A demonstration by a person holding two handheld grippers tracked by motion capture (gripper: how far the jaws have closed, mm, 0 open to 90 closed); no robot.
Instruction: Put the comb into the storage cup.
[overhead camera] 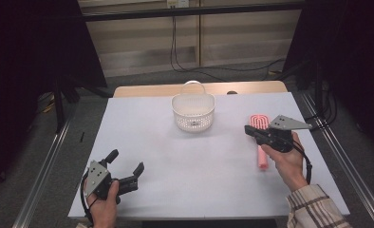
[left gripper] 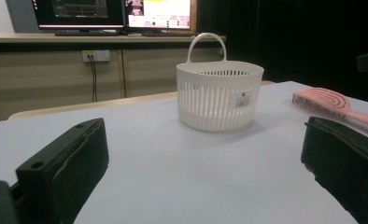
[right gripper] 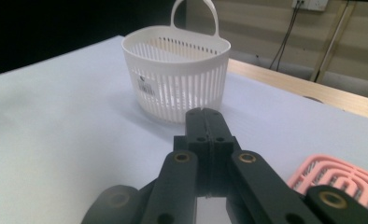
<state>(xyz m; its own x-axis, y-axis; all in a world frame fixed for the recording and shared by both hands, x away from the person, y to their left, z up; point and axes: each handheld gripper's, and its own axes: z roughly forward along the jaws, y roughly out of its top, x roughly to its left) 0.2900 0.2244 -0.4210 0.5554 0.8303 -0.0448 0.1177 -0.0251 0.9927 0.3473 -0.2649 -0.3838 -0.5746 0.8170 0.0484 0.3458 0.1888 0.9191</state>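
Note:
A white slotted basket [overhead camera: 193,112] with a loop handle stands at the far middle of the white table [overhead camera: 190,156]. A pink hairbrush [overhead camera: 261,137] lies flat at the right. My right gripper [overhead camera: 247,129] hovers just left of the brush head, jaws pressed together with nothing between them; in the right gripper view its tips [right gripper: 204,113] point toward the basket [right gripper: 176,79], with the brush [right gripper: 345,179] at the lower right. My left gripper [overhead camera: 126,161] rests at the near left, jaws spread wide and empty, facing the basket [left gripper: 219,95] and the brush [left gripper: 334,105].
Behind the table are wooden panels with hanging cables [overhead camera: 175,47] and monitors [left gripper: 112,11] on a shelf. Metal rails [overhead camera: 337,156] run along both sides of the table. Open table surface lies between the two grippers.

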